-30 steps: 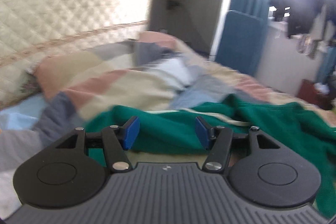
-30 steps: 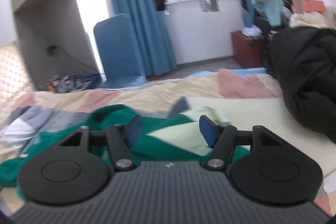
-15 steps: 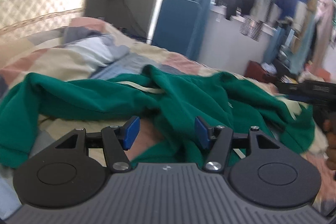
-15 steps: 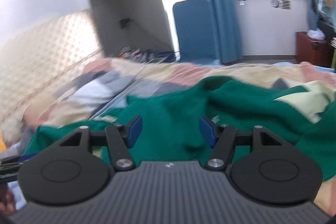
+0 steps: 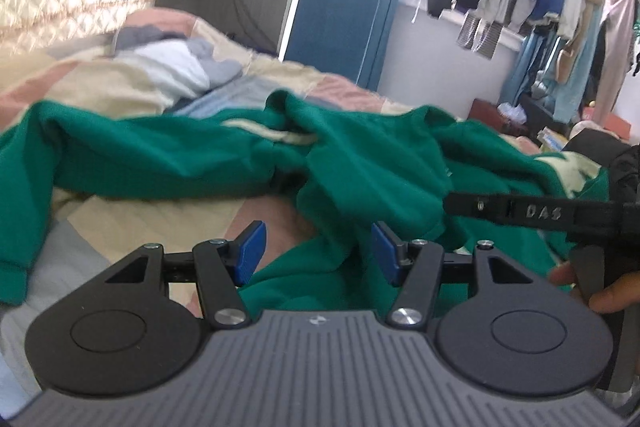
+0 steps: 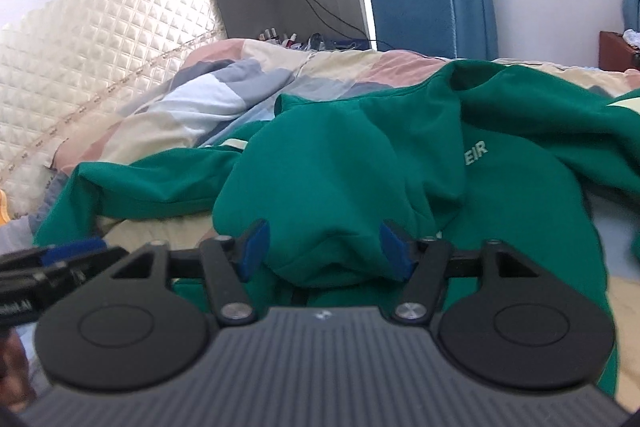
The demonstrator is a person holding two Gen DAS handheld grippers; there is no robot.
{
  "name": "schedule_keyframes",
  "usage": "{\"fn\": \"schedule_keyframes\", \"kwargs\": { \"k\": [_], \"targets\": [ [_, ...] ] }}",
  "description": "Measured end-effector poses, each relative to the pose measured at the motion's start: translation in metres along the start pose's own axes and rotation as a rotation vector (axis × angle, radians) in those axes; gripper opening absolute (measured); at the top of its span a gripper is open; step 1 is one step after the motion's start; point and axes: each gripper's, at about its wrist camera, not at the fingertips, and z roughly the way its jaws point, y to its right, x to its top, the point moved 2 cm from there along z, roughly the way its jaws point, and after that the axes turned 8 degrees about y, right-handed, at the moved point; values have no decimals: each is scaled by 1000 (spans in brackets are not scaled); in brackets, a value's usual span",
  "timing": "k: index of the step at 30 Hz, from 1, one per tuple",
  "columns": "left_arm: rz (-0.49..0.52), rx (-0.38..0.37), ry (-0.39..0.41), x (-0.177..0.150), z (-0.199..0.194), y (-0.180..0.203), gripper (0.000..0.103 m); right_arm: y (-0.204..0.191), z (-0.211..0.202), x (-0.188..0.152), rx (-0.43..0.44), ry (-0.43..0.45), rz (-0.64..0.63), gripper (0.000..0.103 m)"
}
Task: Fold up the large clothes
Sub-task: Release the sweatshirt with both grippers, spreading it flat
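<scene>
In the left wrist view, the left gripper (image 5: pixel 316 251) hangs low over the bed (image 5: pixel 132 223) with its blue pads apart and nothing pressed between them. A crumpled fold of the green sweatshirt (image 5: pixel 360 163) lies just in front of the right pad and reaches partly into the gap, while the left pad stands over the bare patchwork quilt. The sweatshirt lies bunched across the bed, with one sleeve stretched far to the left. At the right edge the right gripper (image 5: pixel 520 211) comes in, held by a hand (image 5: pixel 600 287).

In the right wrist view, the right gripper (image 6: pixel 324 247) has its jaws opening, and a rounded hump of the green sweatshirt (image 6: pixel 320 179) sits between the pads without being pinched. Pale letters are visible on the cloth to the right.

The garment is not yet spread, so I judge the step in hand is to take hold of it for laying flat. To do this well, each gripper should close on a single edge, such as a hem or a shoulder seam, not on the thick hump. Both grips should be well apart, so that lifting draws the cloth open.
</scene>
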Motion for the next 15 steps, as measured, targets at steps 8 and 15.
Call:
{"fn": "schedule_keyframes", "kwargs": {
  "k": [8, 15],
  "targets": [
    [-50, 41, -23, -14, 24, -26, 63, -2, 56, -15, -9, -53, -30, 90],
    [-118, 73, -35, -21, 38, -43, 63, -3, 99, -22, -57, -72, -98, 87]
  ]
}}
